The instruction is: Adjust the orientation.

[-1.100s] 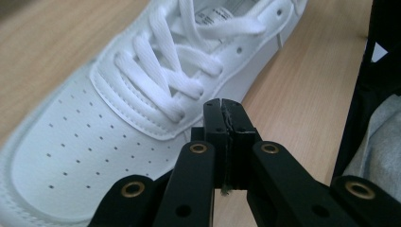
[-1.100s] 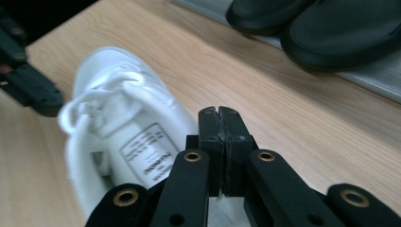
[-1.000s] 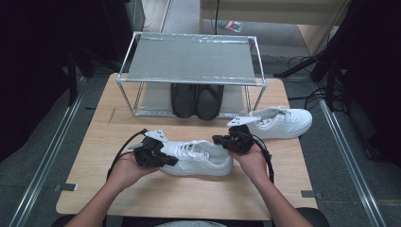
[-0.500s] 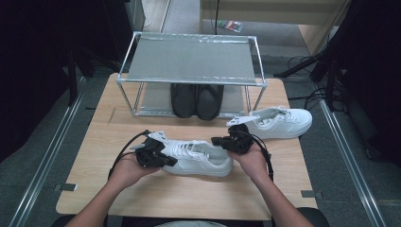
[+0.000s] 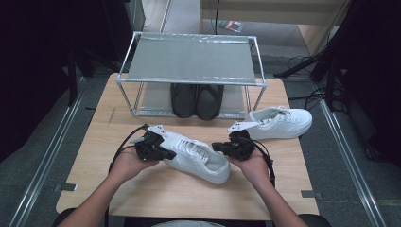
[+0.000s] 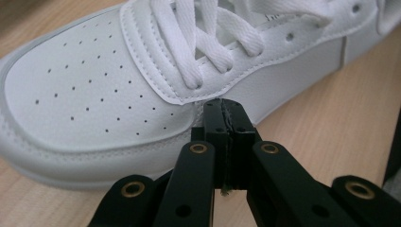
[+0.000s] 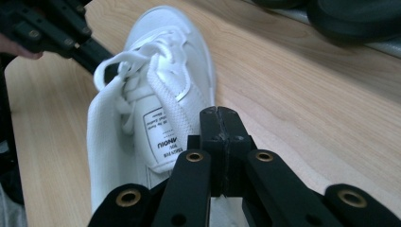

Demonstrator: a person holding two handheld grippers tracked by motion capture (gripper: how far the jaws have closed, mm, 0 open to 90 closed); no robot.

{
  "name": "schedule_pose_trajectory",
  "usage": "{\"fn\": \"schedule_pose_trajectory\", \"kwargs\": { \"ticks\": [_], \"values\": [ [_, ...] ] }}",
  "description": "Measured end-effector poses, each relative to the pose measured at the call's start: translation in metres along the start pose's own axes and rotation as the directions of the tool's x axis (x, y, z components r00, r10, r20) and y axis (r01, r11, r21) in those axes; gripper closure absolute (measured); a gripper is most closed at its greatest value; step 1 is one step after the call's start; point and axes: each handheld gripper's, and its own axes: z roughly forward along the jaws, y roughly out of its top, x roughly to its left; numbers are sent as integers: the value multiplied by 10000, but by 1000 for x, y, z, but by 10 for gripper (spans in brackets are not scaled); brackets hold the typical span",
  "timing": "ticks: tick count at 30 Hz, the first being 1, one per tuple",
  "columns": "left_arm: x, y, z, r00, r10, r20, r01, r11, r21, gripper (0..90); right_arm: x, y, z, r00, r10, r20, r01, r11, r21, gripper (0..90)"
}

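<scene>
Near shoe: white leather lace-up sneaker [image 5: 195,156] lies at table centre, six o'clock of the metal rack [image 5: 189,61].
Left gripper [image 6: 222,113]: I see jaws pressed together, nudging the toe side.
Right gripper [image 7: 220,120]: jaws pressed together, empty, at the heel, bracing it from three o'clock.

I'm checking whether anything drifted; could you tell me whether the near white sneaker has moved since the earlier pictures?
No. The near white sneaker lies at the same spot below the metal shoe rack.
</scene>
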Motion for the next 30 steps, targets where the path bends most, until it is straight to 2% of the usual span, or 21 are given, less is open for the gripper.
{"fn": "schedule_pose_trajectory", "kwargs": {
  "ticks": [4, 11, 17, 30],
  "values": [
    [5, 3, 2, 9999, -55, 95, 55, 10000, -39, 900, 4, -4, -3, 10000, 25, 25, -25, 10000, 5, 900],
    [7, 12, 6, 9998, 125, -158, -125, 9999, -41, 900, 11, -12, -7, 10000, 37, 33, -37, 10000, -45, 900],
    [13, 19, 11, 10000, 71, 17, -71, 9999, -109, 900, 20, -19, -11, 9999, 72, 103, -71, 9999, -90, 900],
    [19, 30, 17, 10000, 16, 37, -15, 9997, -236, 894, 32, -26, -12, 10000, 17, 93, -16, 10000, -91, 900]
  ]
}}
